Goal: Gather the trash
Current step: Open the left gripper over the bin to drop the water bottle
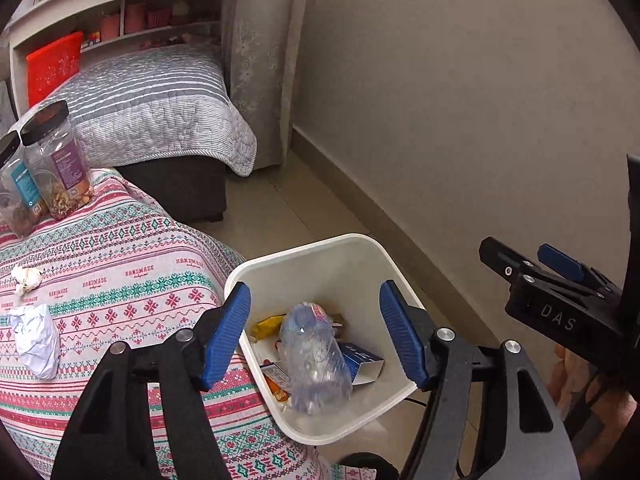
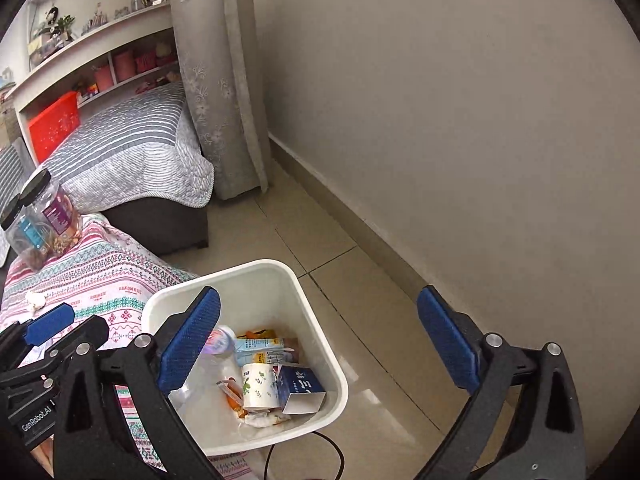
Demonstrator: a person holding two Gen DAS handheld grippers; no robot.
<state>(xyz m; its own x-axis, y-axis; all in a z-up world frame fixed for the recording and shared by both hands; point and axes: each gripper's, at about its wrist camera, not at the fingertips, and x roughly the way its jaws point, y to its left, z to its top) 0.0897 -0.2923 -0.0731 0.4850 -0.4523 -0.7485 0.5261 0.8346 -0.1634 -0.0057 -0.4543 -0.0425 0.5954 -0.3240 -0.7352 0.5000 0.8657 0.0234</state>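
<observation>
A white bin (image 1: 308, 250) stands on the floor beside the patterned table; it also shows in the right wrist view (image 2: 224, 276). Inside lie a clear plastic bottle (image 1: 316, 360), a blue carton (image 2: 298, 388), a paper cup (image 2: 260, 384) and wrappers. My left gripper (image 1: 316, 328) is open and empty above the bin. My right gripper (image 2: 320, 344) is open and empty over the bin's right rim; it also shows at the right of the left wrist view (image 1: 560, 280). A crumpled white paper (image 1: 36, 340) and a smaller wad (image 1: 26, 278) lie on the cloth.
Two black-lidded jars (image 1: 56, 160) stand at the table's far edge. The patterned cloth (image 1: 120, 280) covers the table. A grey striped bed (image 1: 152, 100) and a curtain (image 1: 260, 60) lie behind. The wall (image 1: 480, 100) is on the right. A black cable (image 2: 336, 456) lies on the floor.
</observation>
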